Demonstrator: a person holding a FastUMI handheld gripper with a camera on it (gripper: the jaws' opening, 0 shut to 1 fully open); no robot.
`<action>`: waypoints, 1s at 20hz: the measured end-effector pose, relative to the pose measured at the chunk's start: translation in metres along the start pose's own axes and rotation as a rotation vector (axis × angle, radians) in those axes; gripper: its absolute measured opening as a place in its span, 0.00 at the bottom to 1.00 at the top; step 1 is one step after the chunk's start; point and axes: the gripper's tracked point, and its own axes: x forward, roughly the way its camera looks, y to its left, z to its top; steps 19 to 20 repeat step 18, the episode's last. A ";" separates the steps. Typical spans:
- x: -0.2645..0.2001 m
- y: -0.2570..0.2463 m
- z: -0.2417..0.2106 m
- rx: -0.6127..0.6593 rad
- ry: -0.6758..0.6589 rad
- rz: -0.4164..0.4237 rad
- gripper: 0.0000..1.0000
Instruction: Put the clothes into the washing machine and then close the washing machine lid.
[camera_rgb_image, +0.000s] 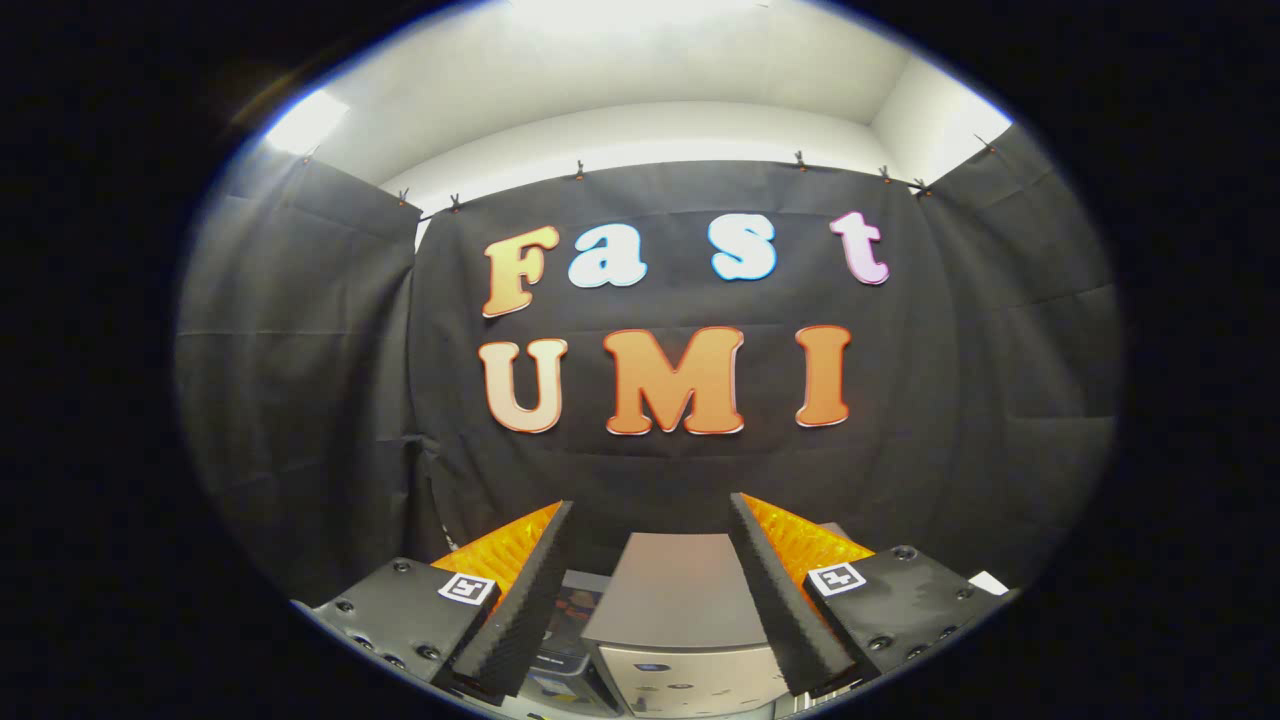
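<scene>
My gripper (652, 512) is open, its two fingers spread wide with nothing between them. It is held high and points at the booth's back wall. Below and just ahead of the fingers stands the washing machine (680, 600), a grey box seen from above with its flat top lid (678, 585) down. Part of its pale front panel (690, 680) shows under the lid. A dark item (575, 610) lies left of the machine, beside my left finger; it is too small to tell whether it is clothing.
Black cloth walls (300, 380) close the booth on the left, back and right. A white ceiling (640, 90) with a bright light (305, 120) is above. A small white object (988, 582) lies past my right finger.
</scene>
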 end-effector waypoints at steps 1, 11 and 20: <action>-0.010 -0.012 0.002 0.003 -0.011 -0.014 0.98; -0.073 -0.096 -0.003 -0.039 -0.052 -0.126 0.98; -0.081 -0.106 -0.006 -0.040 -0.053 -0.134 0.98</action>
